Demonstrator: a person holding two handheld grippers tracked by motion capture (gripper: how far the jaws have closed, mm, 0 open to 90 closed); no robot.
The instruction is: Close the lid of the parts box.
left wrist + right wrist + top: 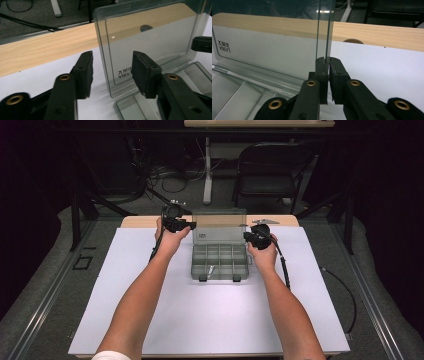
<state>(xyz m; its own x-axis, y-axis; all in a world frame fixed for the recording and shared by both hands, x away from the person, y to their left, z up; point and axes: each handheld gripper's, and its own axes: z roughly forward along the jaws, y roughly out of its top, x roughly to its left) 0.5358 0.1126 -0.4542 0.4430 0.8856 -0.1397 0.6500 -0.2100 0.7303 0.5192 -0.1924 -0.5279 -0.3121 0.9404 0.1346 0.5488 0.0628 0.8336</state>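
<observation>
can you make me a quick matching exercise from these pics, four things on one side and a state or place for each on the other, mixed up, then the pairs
Things:
1. lid
2. left gripper
3. right gripper
4. tray

States or places:
A. jaws apart, either side of the lid's edge, pads not pressing
B. stands upright, clear plastic
C. lies flat on the white sheet, split into compartments
D. jaws clamped on the lid's side edge

Pairs: 1-B, 2-A, 3-D, 4-C
</observation>
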